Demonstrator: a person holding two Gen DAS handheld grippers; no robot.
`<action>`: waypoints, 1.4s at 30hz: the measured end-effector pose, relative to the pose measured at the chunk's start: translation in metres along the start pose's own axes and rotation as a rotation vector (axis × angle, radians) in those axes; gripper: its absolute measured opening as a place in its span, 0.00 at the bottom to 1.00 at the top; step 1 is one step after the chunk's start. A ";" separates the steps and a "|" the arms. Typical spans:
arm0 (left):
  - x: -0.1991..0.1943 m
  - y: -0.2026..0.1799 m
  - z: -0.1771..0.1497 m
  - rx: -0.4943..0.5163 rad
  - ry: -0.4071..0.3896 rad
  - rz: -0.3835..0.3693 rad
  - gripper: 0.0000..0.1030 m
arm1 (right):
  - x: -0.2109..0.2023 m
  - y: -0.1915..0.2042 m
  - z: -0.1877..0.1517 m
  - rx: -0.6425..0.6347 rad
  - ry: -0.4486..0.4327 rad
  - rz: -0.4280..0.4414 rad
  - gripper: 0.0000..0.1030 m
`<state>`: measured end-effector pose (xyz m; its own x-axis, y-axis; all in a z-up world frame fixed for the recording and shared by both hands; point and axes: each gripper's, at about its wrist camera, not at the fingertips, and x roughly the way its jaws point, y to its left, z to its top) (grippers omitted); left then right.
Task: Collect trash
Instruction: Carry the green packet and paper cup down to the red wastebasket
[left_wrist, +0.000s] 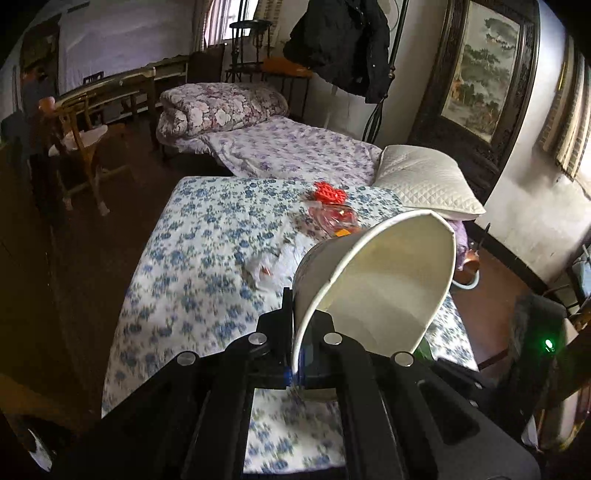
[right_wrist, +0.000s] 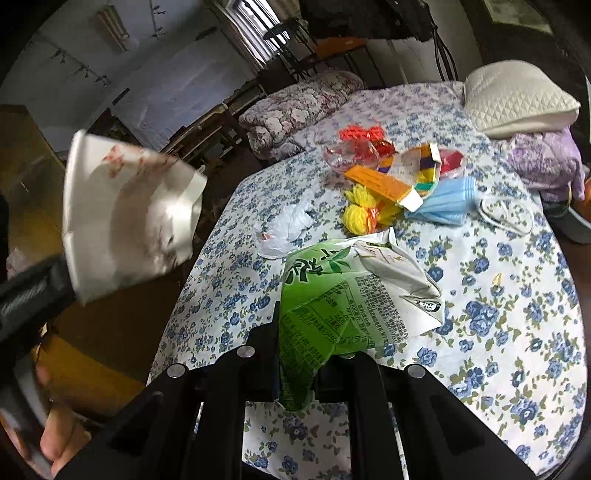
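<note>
Now your left gripper (left_wrist: 308, 354) has its jaws closed on the rim of a paper cup (left_wrist: 373, 284), pinching the wall so the mouth is squashed into a pointed oval; the cup tilts up and right of the fingers, its white inside facing you. From the right wrist view the same cup (right_wrist: 129, 214) hangs blurred at the left, off the bed's left edge and over the dark floor.

Your right gripper (right_wrist: 297, 363) is clamped on a crumpled green carton (right_wrist: 347, 295), which sticks out ahead of the fingers above the floral sheet (right_wrist: 509, 314).

Further up the bed lies the remaining litter: a crumpled tissue (right_wrist: 284, 229) just beyond the carton, yellow yarn (right_wrist: 364, 212), an orange box (right_wrist: 384, 184), blue masks (right_wrist: 450, 203), a clear wrapper (right_wrist: 351, 155) and red yarn (right_wrist: 362, 133). The pile sits mid-bed, well apart from both tools.

The sheet to the right of the carton is bare. A pillow (right_wrist: 517, 99) sits at the far right corner, a folded quilt (right_wrist: 299, 107) at the far end.
</note>
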<state>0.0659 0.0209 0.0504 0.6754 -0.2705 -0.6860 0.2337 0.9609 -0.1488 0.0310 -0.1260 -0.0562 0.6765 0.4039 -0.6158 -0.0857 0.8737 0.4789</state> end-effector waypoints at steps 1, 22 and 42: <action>-0.006 -0.001 -0.003 -0.004 -0.005 -0.004 0.03 | -0.002 0.001 0.000 -0.002 -0.007 -0.003 0.12; -0.034 -0.146 -0.059 0.204 0.057 -0.208 0.03 | -0.198 -0.129 -0.065 0.163 -0.165 -0.309 0.12; 0.139 -0.388 -0.188 0.494 0.448 -0.298 0.03 | -0.202 -0.329 -0.174 0.560 0.015 -0.498 0.12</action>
<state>-0.0625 -0.3785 -0.1213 0.2077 -0.3641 -0.9079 0.7225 0.6828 -0.1085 -0.2046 -0.4481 -0.1987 0.5277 0.0040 -0.8494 0.6158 0.6870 0.3858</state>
